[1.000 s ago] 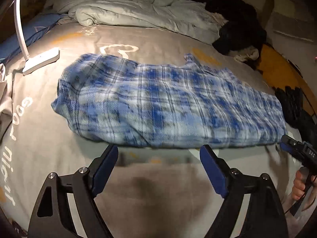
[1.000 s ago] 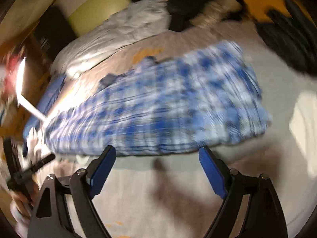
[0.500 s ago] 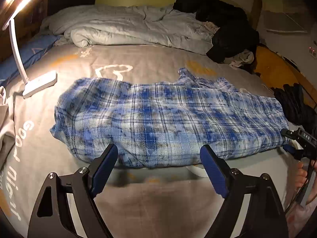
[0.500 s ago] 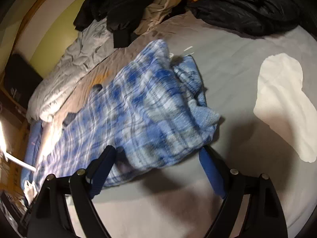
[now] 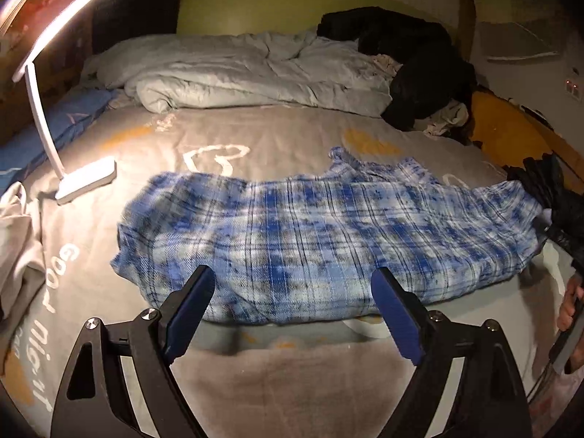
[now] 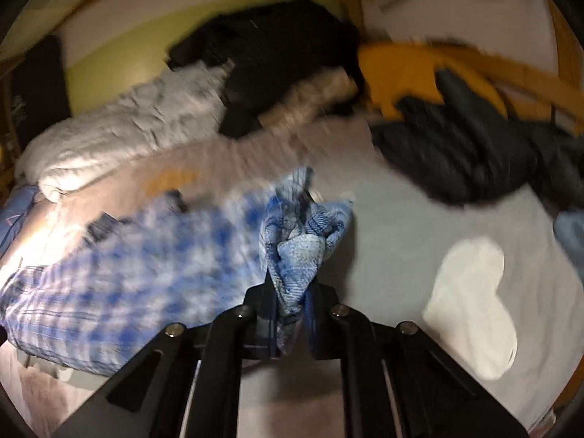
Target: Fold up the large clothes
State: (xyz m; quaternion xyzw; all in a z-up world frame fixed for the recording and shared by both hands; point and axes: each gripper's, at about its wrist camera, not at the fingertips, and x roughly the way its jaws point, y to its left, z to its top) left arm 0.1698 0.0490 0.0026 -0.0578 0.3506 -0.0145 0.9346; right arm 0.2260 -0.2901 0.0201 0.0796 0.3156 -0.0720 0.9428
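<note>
A blue and white plaid garment (image 5: 328,226) lies stretched sideways across the grey bed cover (image 5: 277,135). My left gripper (image 5: 292,277) hovers open over the garment's near edge, with nothing pinched between its blue pads. In the right wrist view the right gripper (image 6: 292,292) has its jaws closing, and a bunched end of the plaid garment (image 6: 299,252) is squeezed between the pads and raised off the bed. The rest of the cloth (image 6: 120,273) trails away to the left, blurred. A hand (image 5: 569,308) on the right tool shows at the left wrist view's right edge.
A lit white desk lamp (image 5: 85,179) stands on the bed at left. A crumpled pale duvet (image 5: 237,73) and black clothes (image 5: 412,58) fill the head end. A dark jacket (image 6: 474,153) lies right of the garment, and beige cloth (image 5: 14,241) at far left.
The right gripper went from wide open around the garment's end to closed on it, lifting that end. The left gripper stayed open, with the garment's near edge now between its fingertips in the picture.
</note>
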